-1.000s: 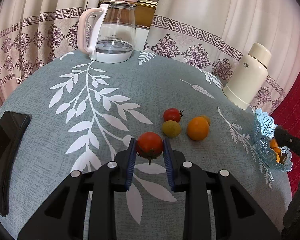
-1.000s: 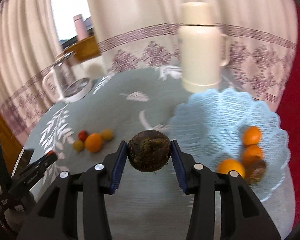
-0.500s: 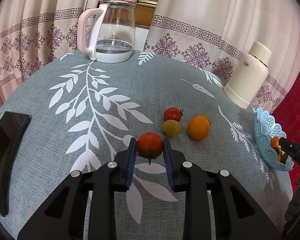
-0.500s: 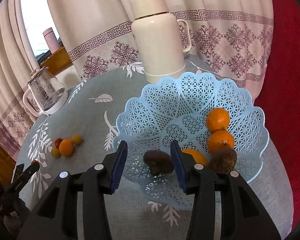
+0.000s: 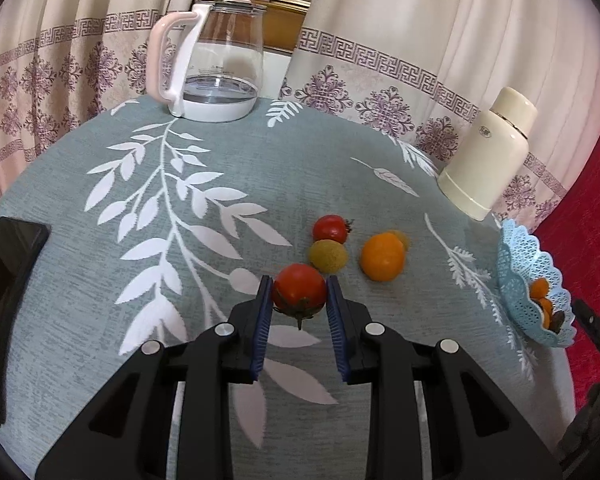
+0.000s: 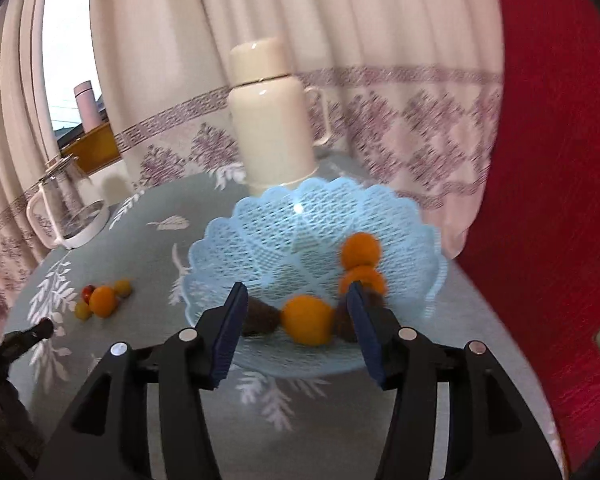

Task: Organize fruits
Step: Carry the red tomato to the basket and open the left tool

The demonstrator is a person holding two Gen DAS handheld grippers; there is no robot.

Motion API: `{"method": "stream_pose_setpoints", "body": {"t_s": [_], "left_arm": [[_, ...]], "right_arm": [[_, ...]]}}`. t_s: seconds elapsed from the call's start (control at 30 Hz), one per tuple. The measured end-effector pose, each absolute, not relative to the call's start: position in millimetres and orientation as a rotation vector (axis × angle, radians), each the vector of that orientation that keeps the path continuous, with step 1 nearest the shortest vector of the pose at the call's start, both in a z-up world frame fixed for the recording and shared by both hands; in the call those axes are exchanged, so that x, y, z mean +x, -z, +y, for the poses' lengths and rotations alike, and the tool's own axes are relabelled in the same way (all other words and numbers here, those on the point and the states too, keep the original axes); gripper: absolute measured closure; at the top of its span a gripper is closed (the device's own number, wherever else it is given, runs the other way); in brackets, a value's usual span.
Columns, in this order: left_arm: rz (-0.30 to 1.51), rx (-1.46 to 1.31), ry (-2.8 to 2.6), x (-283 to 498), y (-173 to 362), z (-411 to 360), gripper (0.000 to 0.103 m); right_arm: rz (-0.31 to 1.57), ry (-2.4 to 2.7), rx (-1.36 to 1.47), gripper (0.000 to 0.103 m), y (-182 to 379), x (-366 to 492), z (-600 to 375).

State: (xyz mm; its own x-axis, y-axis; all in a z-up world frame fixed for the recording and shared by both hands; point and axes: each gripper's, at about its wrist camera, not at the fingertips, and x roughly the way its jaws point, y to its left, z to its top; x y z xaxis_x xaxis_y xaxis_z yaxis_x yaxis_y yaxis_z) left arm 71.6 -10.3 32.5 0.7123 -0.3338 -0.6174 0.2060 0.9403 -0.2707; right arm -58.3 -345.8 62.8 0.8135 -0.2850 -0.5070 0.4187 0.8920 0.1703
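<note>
My left gripper is shut on a red tomato, stem down, just above the grey leaf-patterned cloth. Beyond it lie a smaller red tomato, a yellow-green fruit and an orange with a small yellow fruit behind it. In the right wrist view my right gripper has its jaws opening and nothing gripped. Past its tips sits the light blue lace basket, holding a dark brown fruit, an orange, two more oranges and another brown fruit behind the right finger.
A glass kettle with a pink handle stands at the far edge. A cream thermos rises just behind the basket. A black phone lies at the left edge. Curtains hang around, red fabric on the right.
The right gripper carried the dark brown fruit over the basket, let it go there and drew back with its jaws wider. The left gripper kept still with the tomato.
</note>
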Motion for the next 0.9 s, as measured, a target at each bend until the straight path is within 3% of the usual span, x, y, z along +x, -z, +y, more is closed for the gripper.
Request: {"method": "stream_pose_setpoints", "body": {"t_s": [0.9], "left_arm": [[0.652,-0.033,0.610,60,-87,-181,0.075]], "right_arm": [[0.360,0.508,0.365,0.040,-55,-99,-361]]}}
